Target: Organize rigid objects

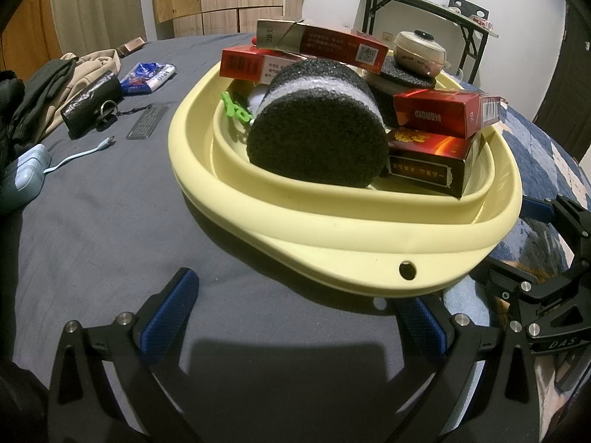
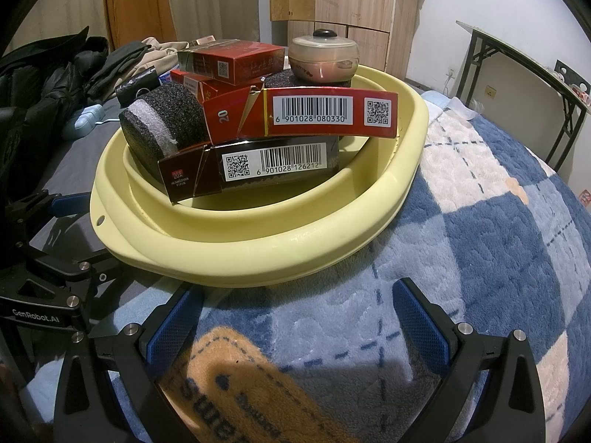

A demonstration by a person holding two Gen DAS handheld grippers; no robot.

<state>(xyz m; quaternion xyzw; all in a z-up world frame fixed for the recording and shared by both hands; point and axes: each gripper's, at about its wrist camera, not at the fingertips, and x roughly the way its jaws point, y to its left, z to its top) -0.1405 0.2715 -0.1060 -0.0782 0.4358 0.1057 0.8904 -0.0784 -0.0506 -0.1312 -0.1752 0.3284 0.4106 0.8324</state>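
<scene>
A pale yellow collapsible basin [image 1: 332,229] [image 2: 258,251] stands on the bed, piled with rigid things. In it lie a black foam cylinder with a grey band [image 1: 317,125] [image 2: 162,122], several red cigarette boxes [image 1: 443,110] [image 2: 314,116], a dark box [image 1: 428,162] [image 2: 251,170], a green clip [image 1: 236,109] and a small lidded cream jar [image 1: 419,53] [image 2: 325,57] on a black foam disc. My left gripper [image 1: 299,317] is open just short of the basin's near rim. My right gripper [image 2: 299,321] is open too, over the blanket, nothing between its fingers.
On the grey sheet to the left lie a black pouch with keys [image 1: 92,103], a tissue pack [image 1: 147,77], a cable [image 1: 81,155], a pale blue case [image 1: 22,177] and heaped clothes [image 1: 44,85]. A blue checked blanket [image 2: 480,221] covers the right. A folding table [image 1: 424,7] stands behind.
</scene>
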